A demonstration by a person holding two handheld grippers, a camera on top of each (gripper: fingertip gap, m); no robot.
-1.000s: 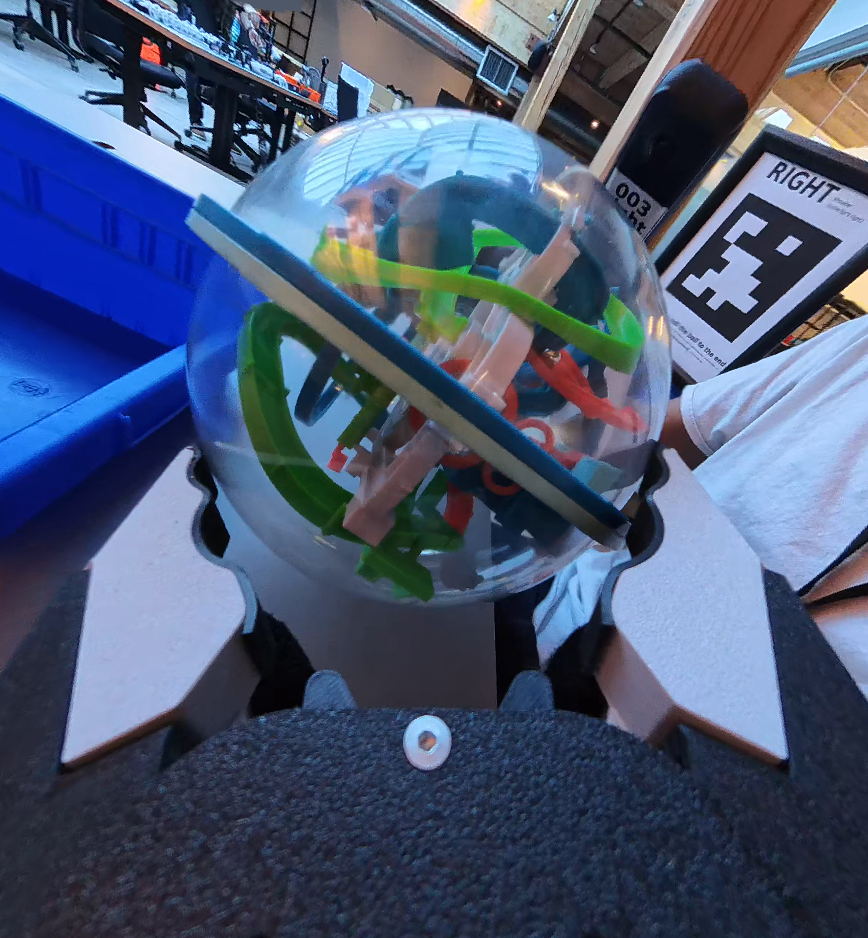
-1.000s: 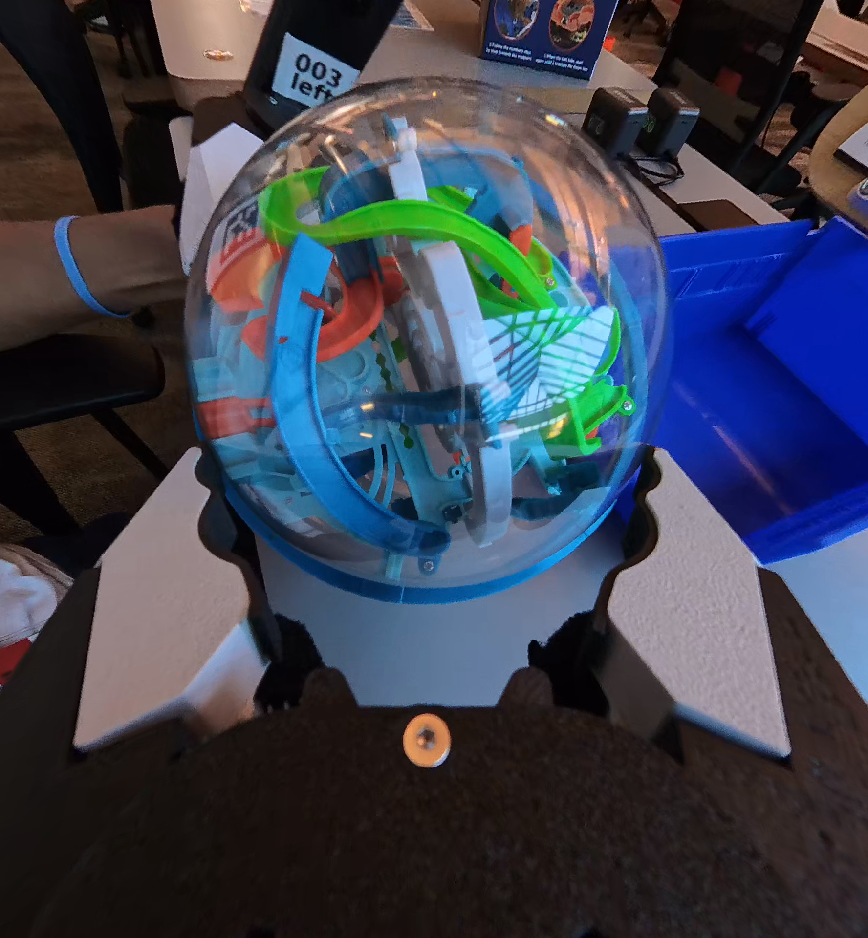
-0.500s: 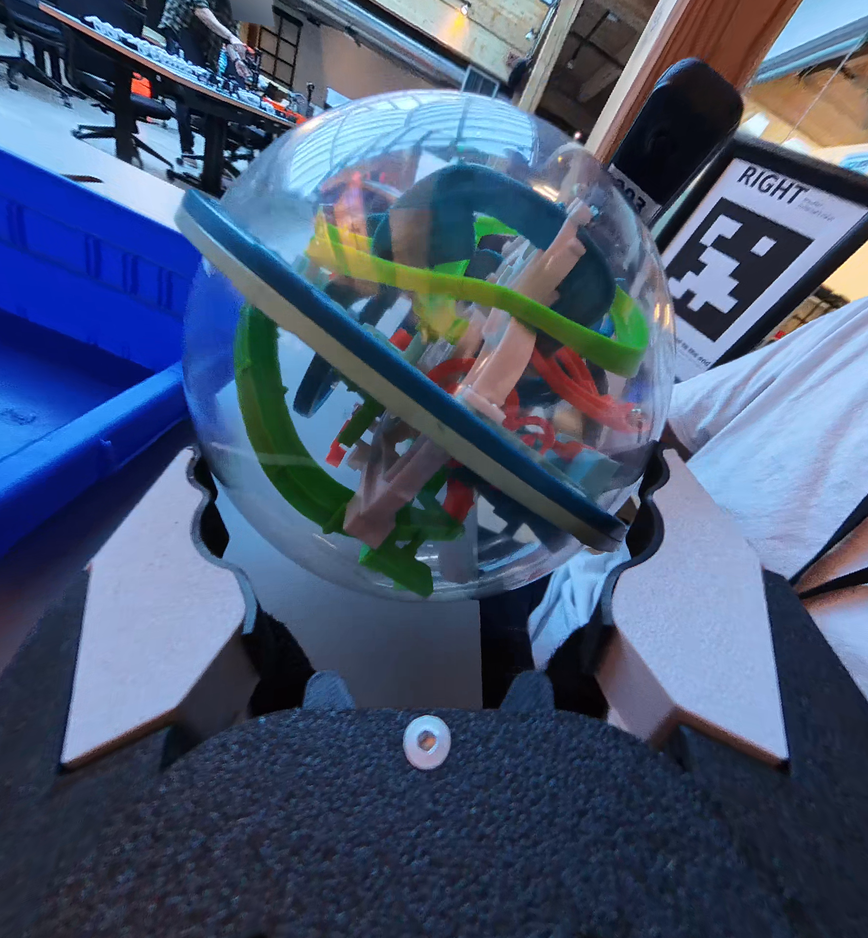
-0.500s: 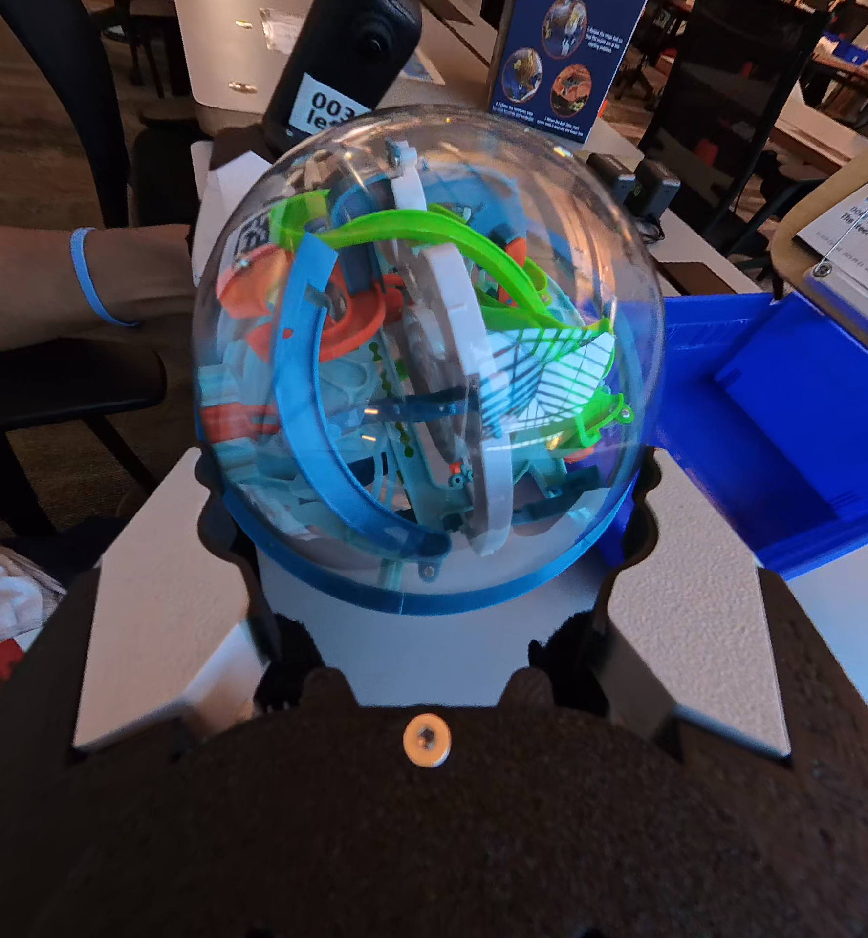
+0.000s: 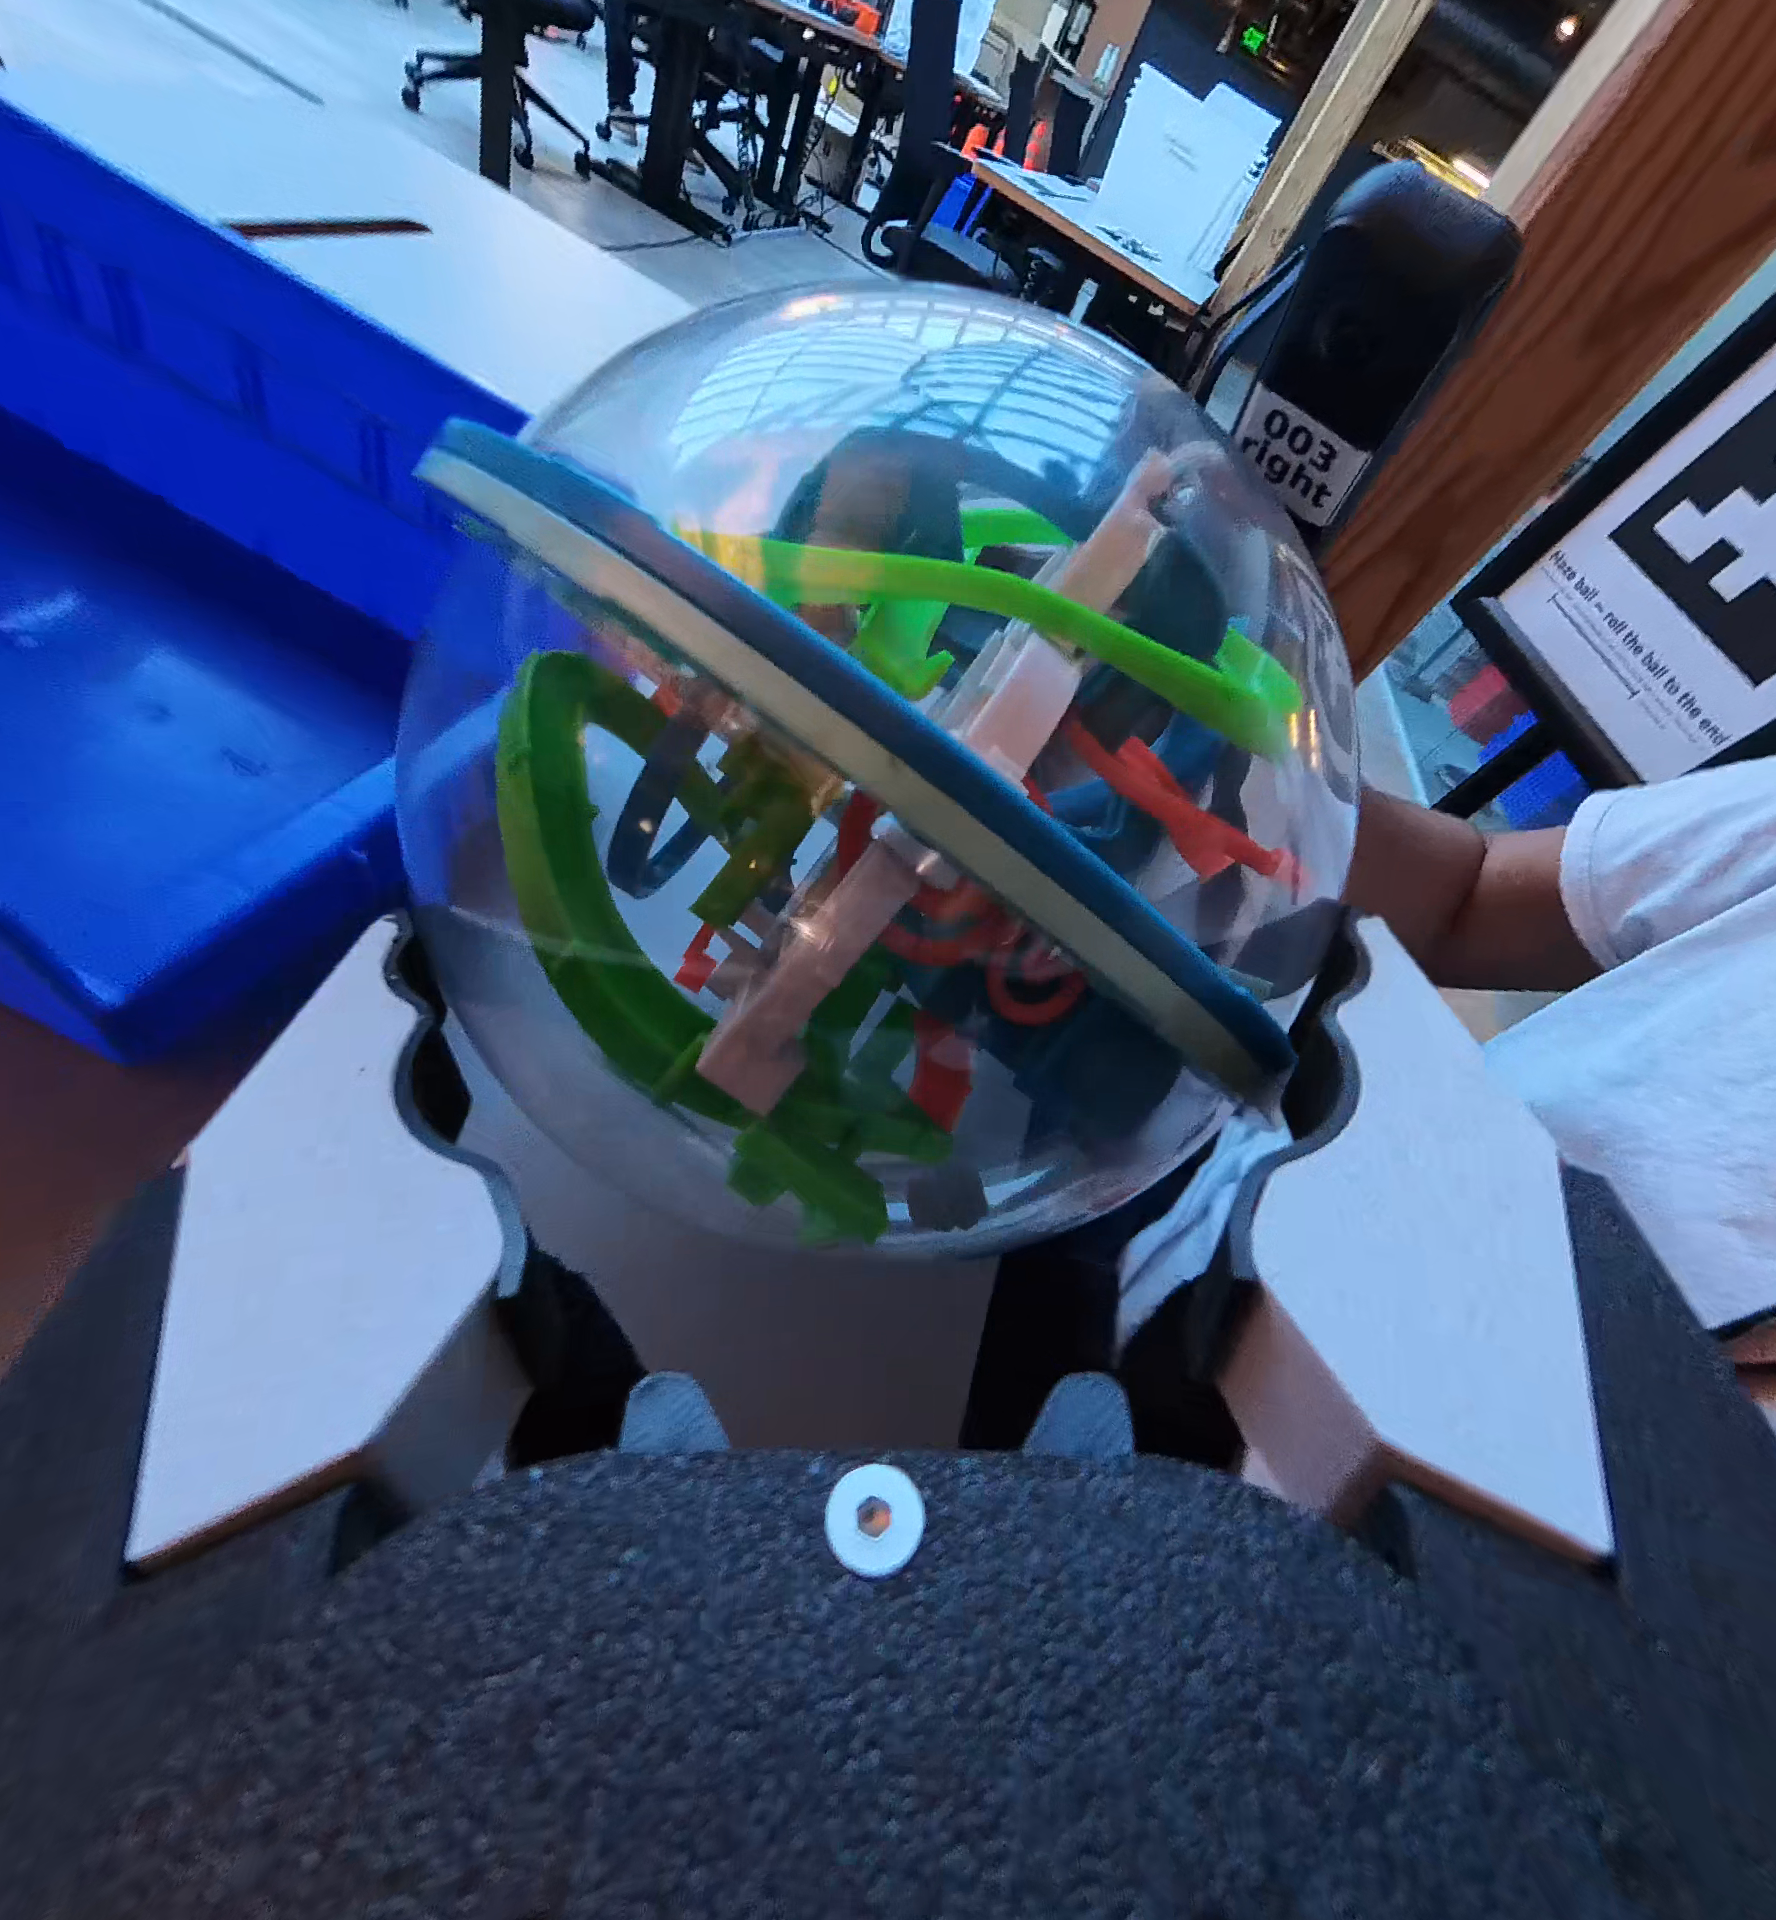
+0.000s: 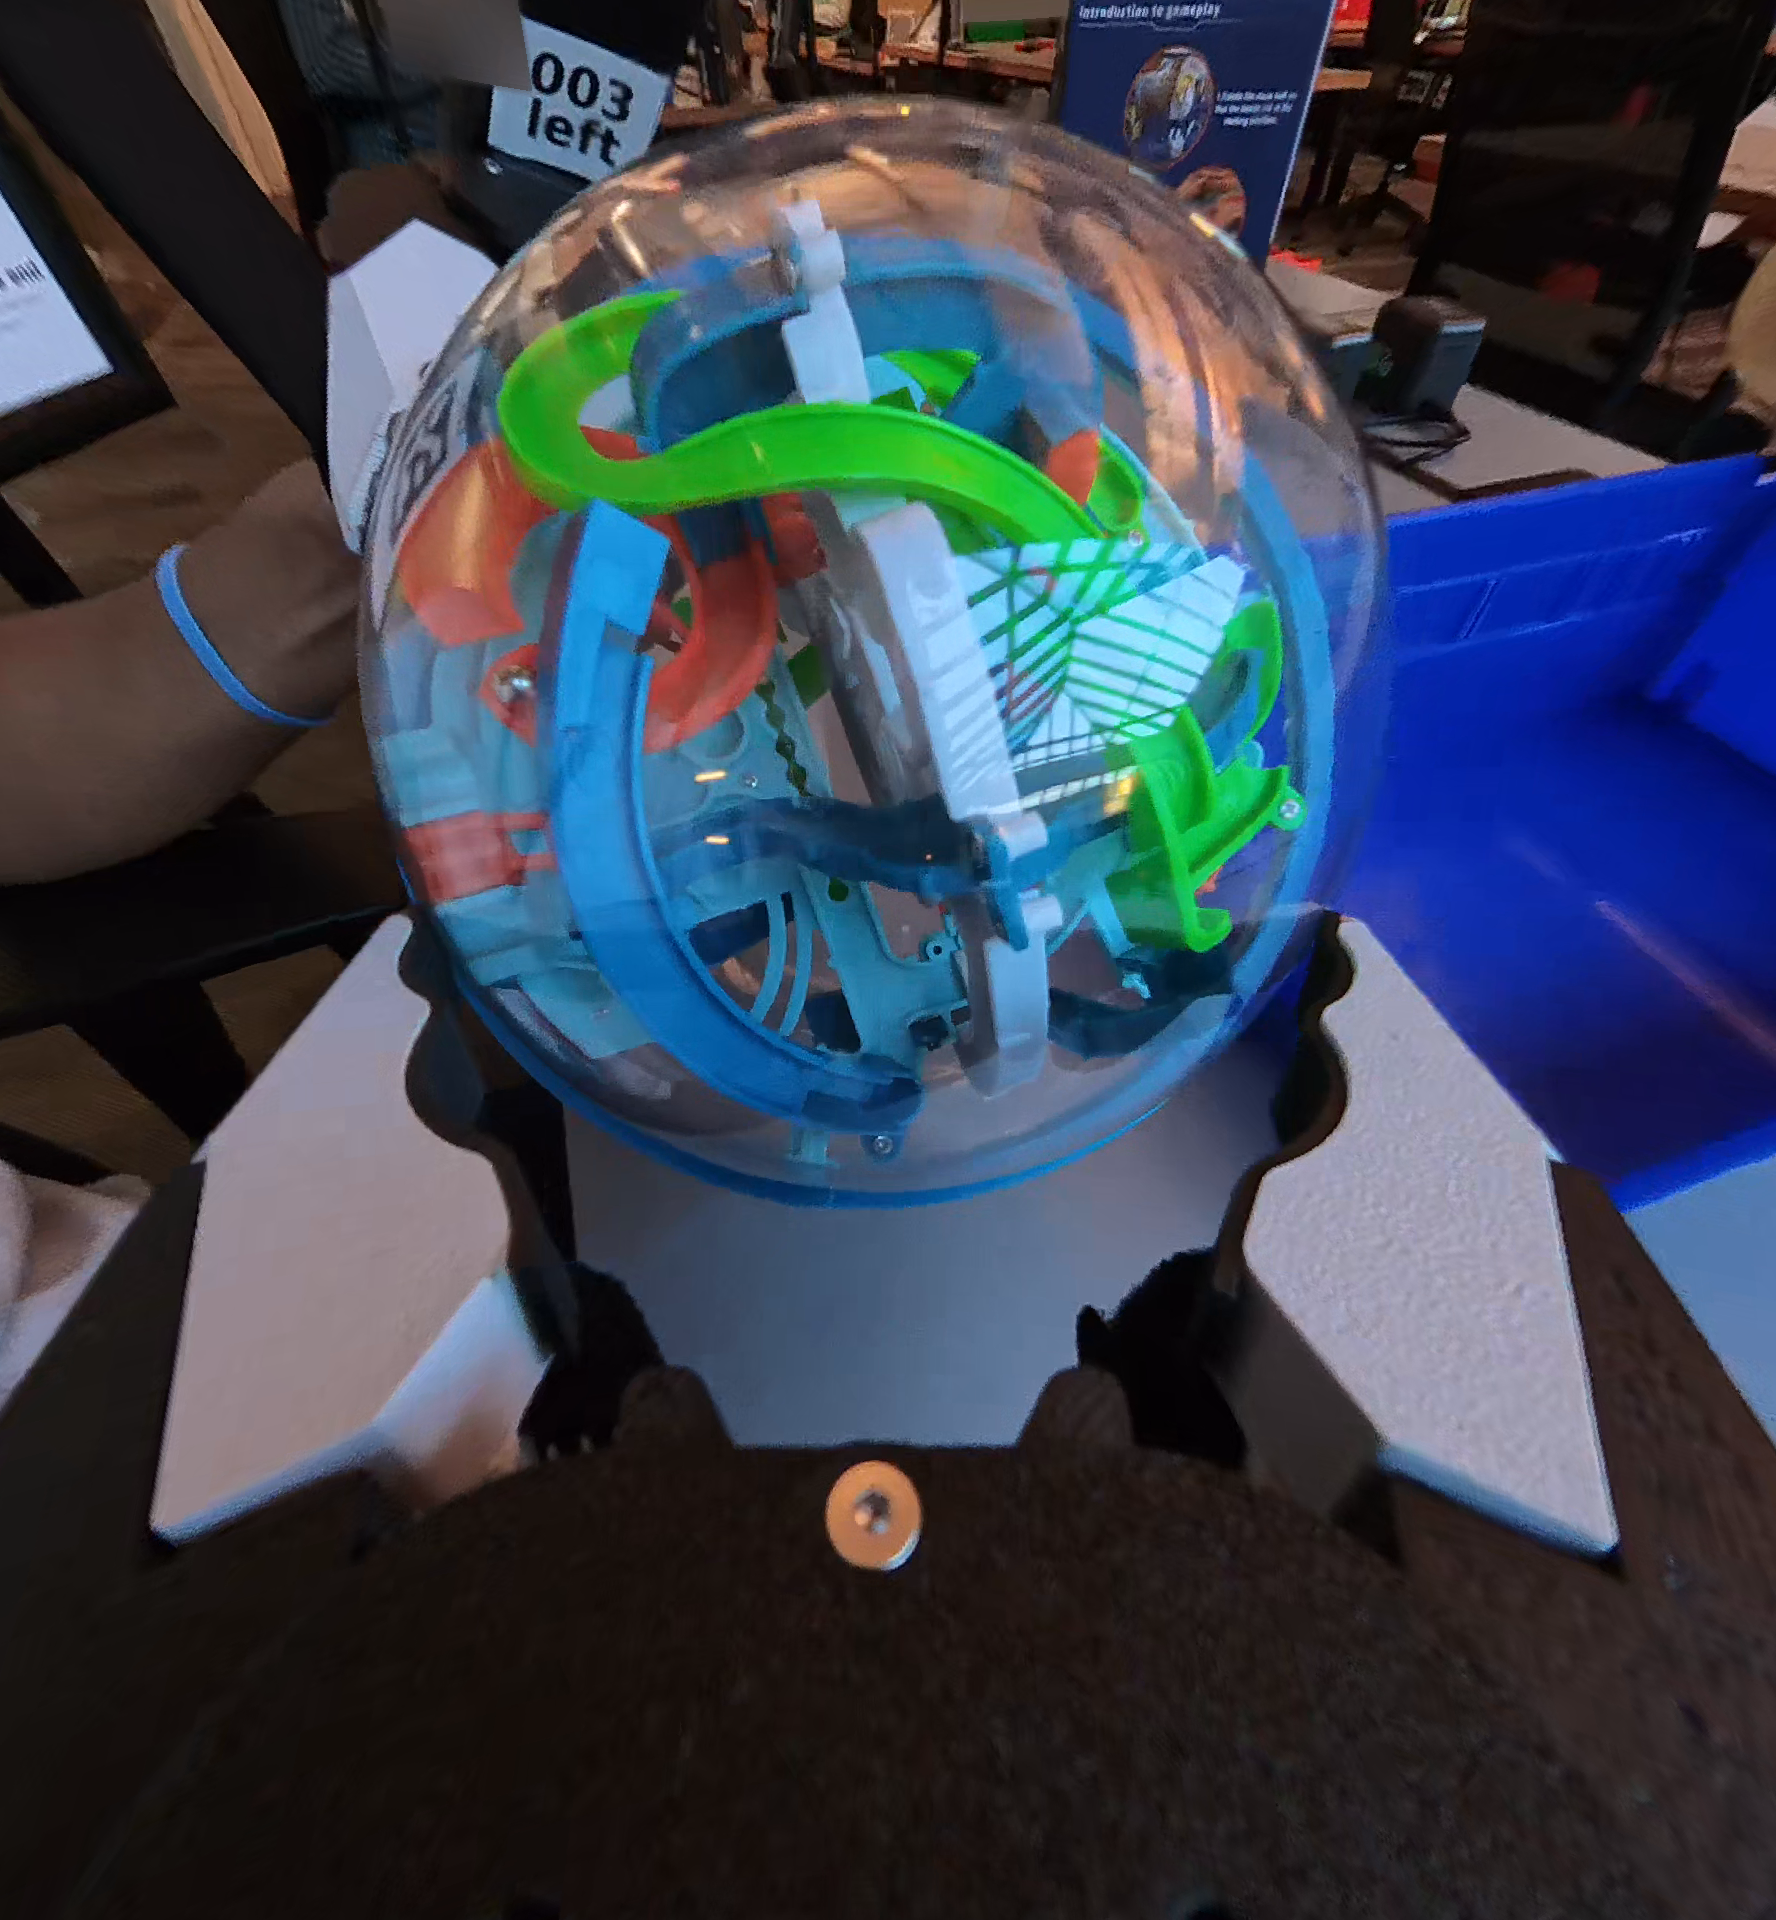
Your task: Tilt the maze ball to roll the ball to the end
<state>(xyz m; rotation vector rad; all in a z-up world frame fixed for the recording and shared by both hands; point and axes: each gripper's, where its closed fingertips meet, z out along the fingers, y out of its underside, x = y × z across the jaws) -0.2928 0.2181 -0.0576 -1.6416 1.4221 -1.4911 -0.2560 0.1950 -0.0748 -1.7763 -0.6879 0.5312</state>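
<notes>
The maze ball (image 5: 873,769) is a clear sphere with green, blue, orange and white tracks inside and a blue rim band running diagonally. My left gripper (image 5: 873,966) is shut on it, with its fingers on the lower left and right sides. My right gripper (image 6: 873,961) is shut on the same maze ball (image 6: 863,644) from the opposite side. A small shiny ball (image 6: 516,683) sits at the left inside, by an orange track. The right gripper's black body (image 5: 1383,343) shows behind the sphere in the left wrist view. The sphere is held above the table.
A blue bin (image 5: 136,644) lies to the left in the left wrist view and to the right in the right wrist view (image 6: 1611,779). A framed sign (image 5: 1715,540) stands at the right. A person's forearm with a blue wristband (image 6: 84,727) and white sleeve (image 5: 1694,987) are close by.
Both grippers have tilted and turned together with the maze ball held between them. The background has shifted in both views and the framed sign has come into the right wrist view at left.
</notes>
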